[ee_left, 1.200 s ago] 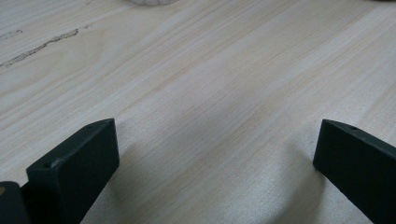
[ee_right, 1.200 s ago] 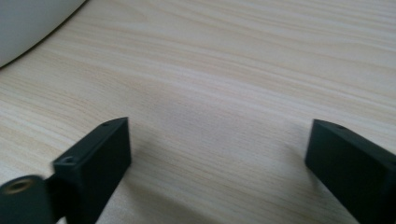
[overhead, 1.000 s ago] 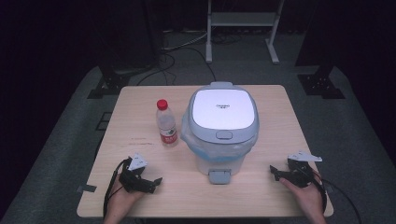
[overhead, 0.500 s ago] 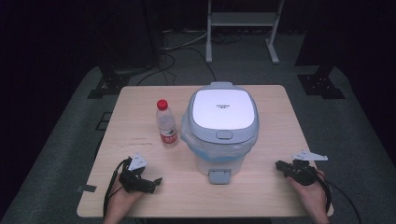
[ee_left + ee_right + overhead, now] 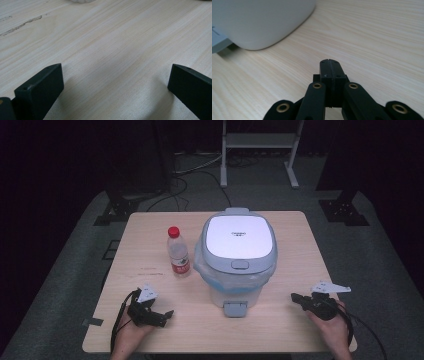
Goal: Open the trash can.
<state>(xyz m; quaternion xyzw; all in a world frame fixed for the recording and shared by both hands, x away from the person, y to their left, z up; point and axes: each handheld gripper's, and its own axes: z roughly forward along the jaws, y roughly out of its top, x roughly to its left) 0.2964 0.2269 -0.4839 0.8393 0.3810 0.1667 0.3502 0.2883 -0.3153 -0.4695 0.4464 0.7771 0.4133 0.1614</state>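
Note:
A white pedal bin (image 5: 239, 245) with a grey-blue lid and a plastic liner stands mid-table, its foot pedal (image 5: 235, 308) facing the near edge. To its left stands a clear water bottle (image 5: 178, 252) with a red cap. My left gripper (image 5: 167, 315) lies on the wood at the near left, open, with bare table between its jaws (image 5: 116, 72). My right gripper (image 5: 295, 297) rests at the near right and points toward the bin. Its jaws have just been closing and now meet with nothing between them (image 5: 330, 62). The bin's rounded wall (image 5: 262, 20) rises just ahead of them on the left.
The wooden table (image 5: 150, 235) stands on grey carpet. Behind it are a metal stand (image 5: 260, 150) and floor cables (image 5: 185, 180). A cable trails from each gripper off the near edge. Bare wood lies between each gripper and the bin.
The right gripper's jaws went from wide open to shut, with nothing caught in them, and the hand shifted slightly. The left gripper, bin and bottle stayed put.

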